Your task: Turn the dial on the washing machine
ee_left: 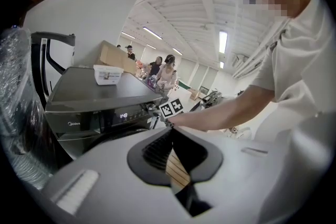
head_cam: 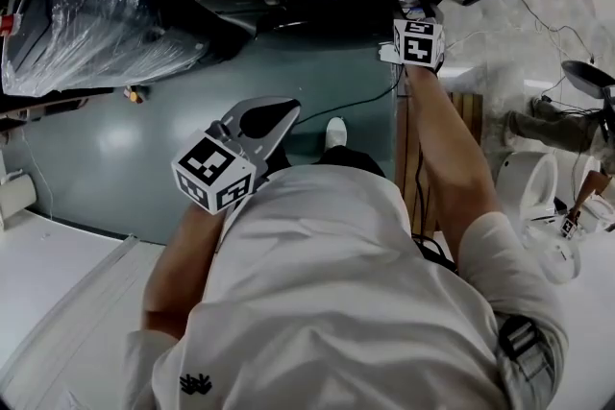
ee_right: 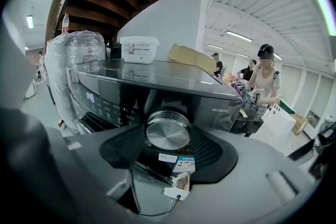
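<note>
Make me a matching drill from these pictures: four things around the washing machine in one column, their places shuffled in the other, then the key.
Things
1. dial
2. white box
3. plastic-wrapped bundle
4. display digits

Places
A. on top of the washing machine
B. standing beside the washing machine
C. between the open jaws of the right hand-held gripper
D. glowing on the front of the washing machine

Pairs: 1-C, 2-A, 3-B, 4-D
</note>
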